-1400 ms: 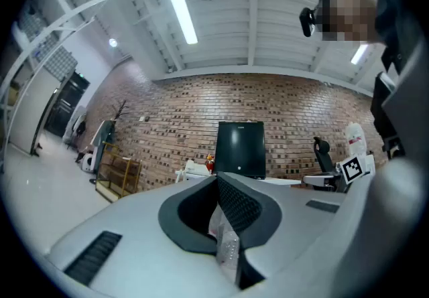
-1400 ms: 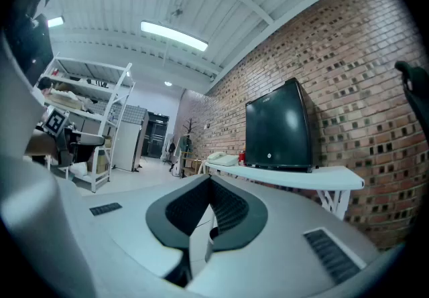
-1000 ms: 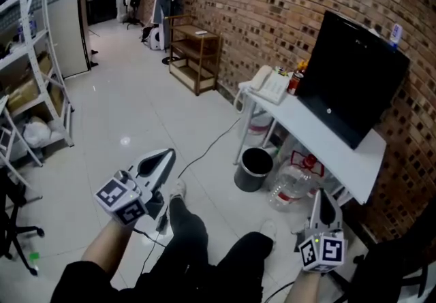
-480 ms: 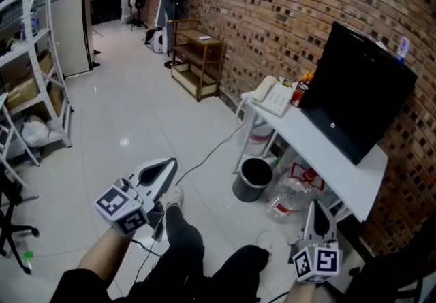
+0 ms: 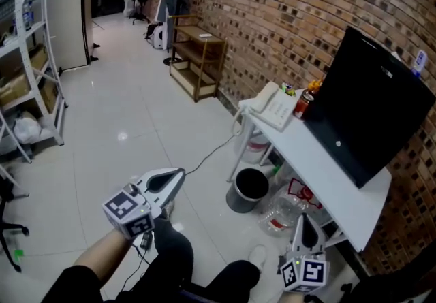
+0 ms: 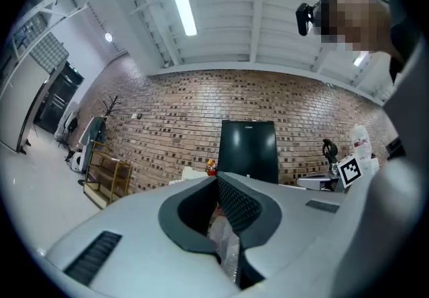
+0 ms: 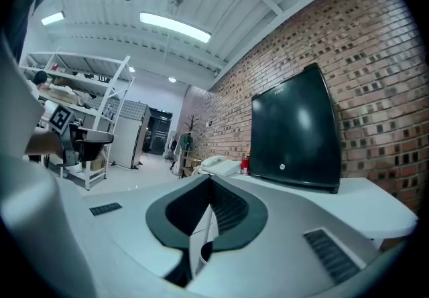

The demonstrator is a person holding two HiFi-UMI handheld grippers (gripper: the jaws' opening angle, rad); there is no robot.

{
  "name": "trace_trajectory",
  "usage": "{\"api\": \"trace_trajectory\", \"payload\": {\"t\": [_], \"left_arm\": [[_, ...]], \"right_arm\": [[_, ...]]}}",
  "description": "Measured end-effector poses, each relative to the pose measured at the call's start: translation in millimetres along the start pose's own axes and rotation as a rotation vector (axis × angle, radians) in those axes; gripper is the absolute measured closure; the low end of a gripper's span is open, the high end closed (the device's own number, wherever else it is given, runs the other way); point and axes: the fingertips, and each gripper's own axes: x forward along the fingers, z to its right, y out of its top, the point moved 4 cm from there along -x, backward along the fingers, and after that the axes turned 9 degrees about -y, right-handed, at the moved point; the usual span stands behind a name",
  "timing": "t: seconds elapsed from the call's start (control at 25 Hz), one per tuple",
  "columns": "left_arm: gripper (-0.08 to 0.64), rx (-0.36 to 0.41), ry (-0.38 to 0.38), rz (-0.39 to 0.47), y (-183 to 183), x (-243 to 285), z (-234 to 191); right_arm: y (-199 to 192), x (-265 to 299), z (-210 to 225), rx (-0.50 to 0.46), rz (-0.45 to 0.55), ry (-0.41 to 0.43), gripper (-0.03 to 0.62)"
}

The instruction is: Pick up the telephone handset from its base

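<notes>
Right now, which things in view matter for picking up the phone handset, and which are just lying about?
For the job: telephone handset, telephone base, the white table it sits on, left gripper and right gripper, both shut.

Just lying about: black monitor, red can, black bin, plastic bottle under the table, wooden shelf unit.

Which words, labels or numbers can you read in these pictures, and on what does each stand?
No text is readable.
Monitor: small print on its top edge, too small to read.
Red can: label blurred.
White bottle: label blurred.
</notes>
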Motion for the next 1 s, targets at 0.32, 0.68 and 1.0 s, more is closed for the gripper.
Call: {"api": "trace_trajectory", "payload": {"t": [0.32,0.68,1.0], "left_arm": [[0.558,0.003,-0.02,-0.02,-7,51,-35],[0.558,0.011,-0.03,-0.011,2,99,-70],[0.558,0.036,-0.033,-0.022,2,153,-108]], "right_arm": [[2,53,11,0.015,0.02,0.007,0.584],[19,121,20,0.016,0.063,0.046,0.584],[30,178,33,0.02,0.096,0.048,0.584]]}}
